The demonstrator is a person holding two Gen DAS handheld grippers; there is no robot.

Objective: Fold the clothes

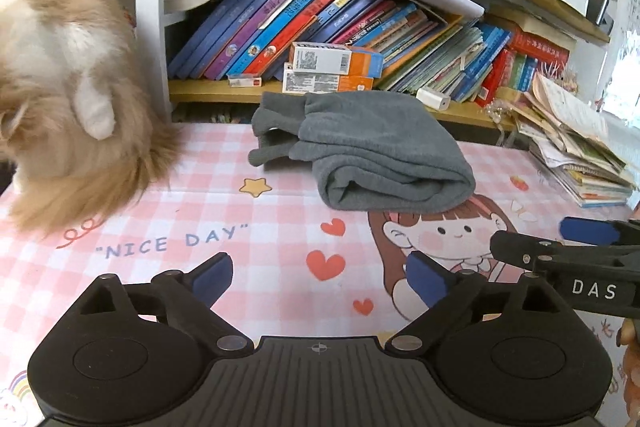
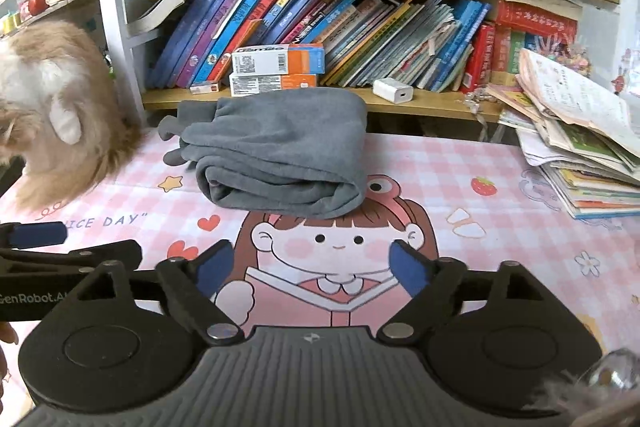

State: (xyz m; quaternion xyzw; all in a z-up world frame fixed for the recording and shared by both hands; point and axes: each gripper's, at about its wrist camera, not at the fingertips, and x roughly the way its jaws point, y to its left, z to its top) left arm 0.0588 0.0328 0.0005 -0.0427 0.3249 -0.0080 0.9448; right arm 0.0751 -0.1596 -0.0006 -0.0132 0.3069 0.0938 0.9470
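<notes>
- On the surface [image 1: 280,211], toward its back edge under the bookshelf [image 1: 320,95], the grey garment [image 1: 384,155] lies as a compact folded bundle, its rolled edge facing me and a drawstring end poking out at its nine o'clock side.
- I judge the fold on this piece done; both claws are clear of it, so the step in hand looks like the let-go and pull-back.
- My left claw [image 1: 320,279] is spread wide with nothing between its blue pads; the garment sits at about twelve to one o'clock from it, well apart.
- My right claw [image 2: 308,267] is likewise spread and empty; in its own view the garment lies at eleven to twelve o'clock, well apart, with bare checked cloth between.
- Next move, as I read it: check the bundle holds its shape, then either nudge it square or go for another garment. None is in view.
- A fluffy cat [image 1: 68,99] sits at ten o'clock near the bundle; I would keep the claws away from it.
</notes>
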